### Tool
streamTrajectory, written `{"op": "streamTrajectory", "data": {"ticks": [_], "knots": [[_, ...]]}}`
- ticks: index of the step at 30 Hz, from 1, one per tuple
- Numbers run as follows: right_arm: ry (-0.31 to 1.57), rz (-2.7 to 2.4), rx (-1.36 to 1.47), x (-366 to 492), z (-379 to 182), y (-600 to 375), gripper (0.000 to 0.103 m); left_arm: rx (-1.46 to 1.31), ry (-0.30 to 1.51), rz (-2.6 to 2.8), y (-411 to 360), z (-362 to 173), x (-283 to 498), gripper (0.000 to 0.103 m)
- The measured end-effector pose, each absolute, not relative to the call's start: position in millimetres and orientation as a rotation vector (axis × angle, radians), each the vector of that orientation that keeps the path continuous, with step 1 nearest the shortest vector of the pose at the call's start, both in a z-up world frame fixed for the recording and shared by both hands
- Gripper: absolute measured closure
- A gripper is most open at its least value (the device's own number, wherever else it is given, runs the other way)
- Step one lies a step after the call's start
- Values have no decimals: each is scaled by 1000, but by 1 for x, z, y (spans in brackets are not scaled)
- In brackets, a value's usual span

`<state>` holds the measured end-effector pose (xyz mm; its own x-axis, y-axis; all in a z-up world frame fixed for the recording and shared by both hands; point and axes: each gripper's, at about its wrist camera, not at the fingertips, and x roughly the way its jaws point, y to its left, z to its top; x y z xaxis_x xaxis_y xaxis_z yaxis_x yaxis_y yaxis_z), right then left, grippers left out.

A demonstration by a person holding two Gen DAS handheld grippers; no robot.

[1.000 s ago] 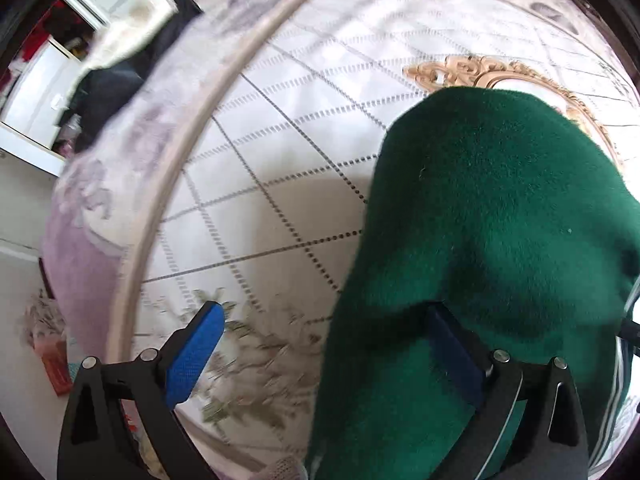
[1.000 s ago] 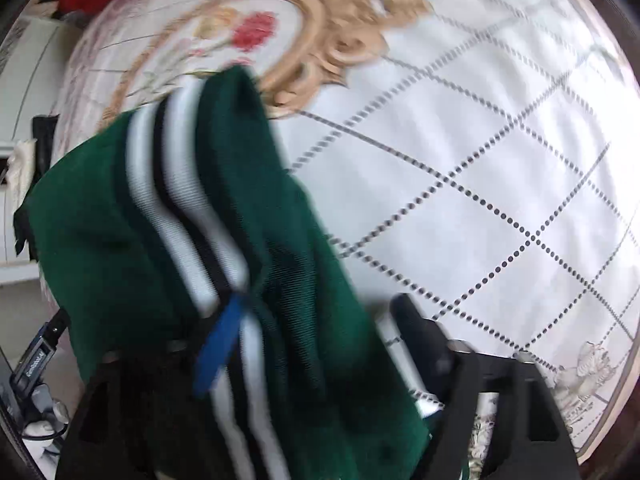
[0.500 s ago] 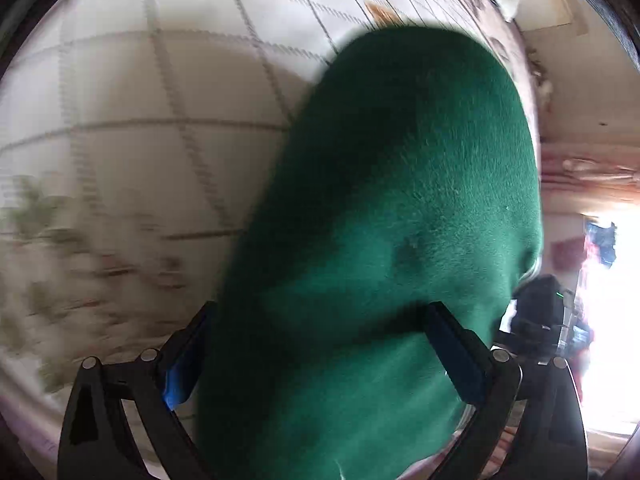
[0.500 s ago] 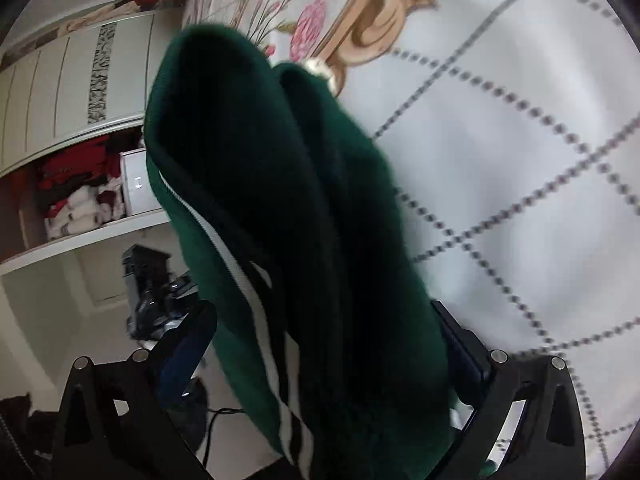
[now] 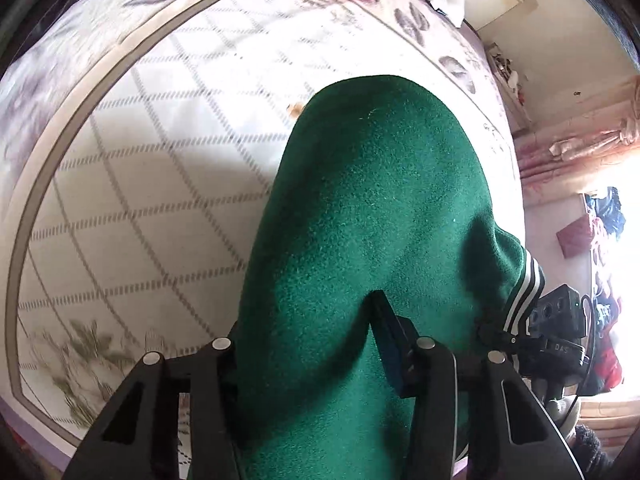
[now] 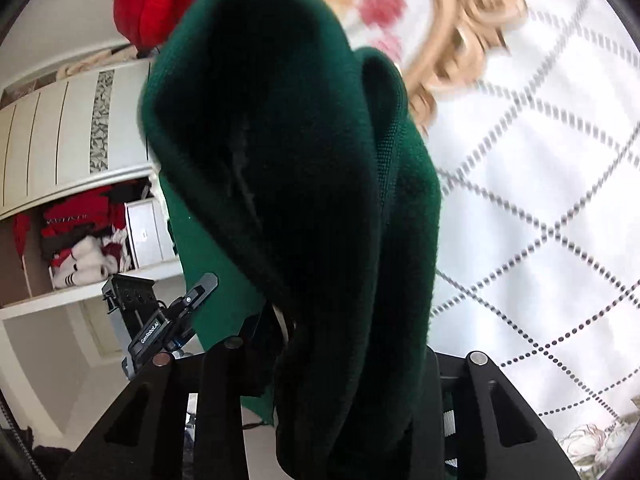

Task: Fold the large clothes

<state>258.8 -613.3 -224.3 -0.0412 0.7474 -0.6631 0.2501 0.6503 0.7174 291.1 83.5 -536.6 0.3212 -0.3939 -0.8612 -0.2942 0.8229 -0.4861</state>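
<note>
Green woollen garment (image 5: 372,216) bunched between closing jaws of left hand-held gripper (image 5: 308,344) and right hand-held gripper (image 6: 340,360): lift both level, keeping the held edge taut above bed (image 5: 160,152).

Green garment (image 5: 372,240) covers left gripper (image 5: 308,344)'s near pad; right gripper (image 6: 344,344)'s pads both buried in cloth as jaws close. Bedspread (image 5: 152,184) pattern motion-blurred. Garment's lower part cut off at bottom edge. Shelf clutter (image 6: 80,248) unreadable.
</note>
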Motion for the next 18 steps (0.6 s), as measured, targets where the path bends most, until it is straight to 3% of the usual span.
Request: {"op": "streamTrajectory", "data": {"ticks": [9,18], "knots": [[1552,434,777,371,-143,-629,65,-669,1232,-127,86,-503,396,60],[1508,447,728,605,-165,-643,65,-666,1179,-139,90,-517,589,60]]}}
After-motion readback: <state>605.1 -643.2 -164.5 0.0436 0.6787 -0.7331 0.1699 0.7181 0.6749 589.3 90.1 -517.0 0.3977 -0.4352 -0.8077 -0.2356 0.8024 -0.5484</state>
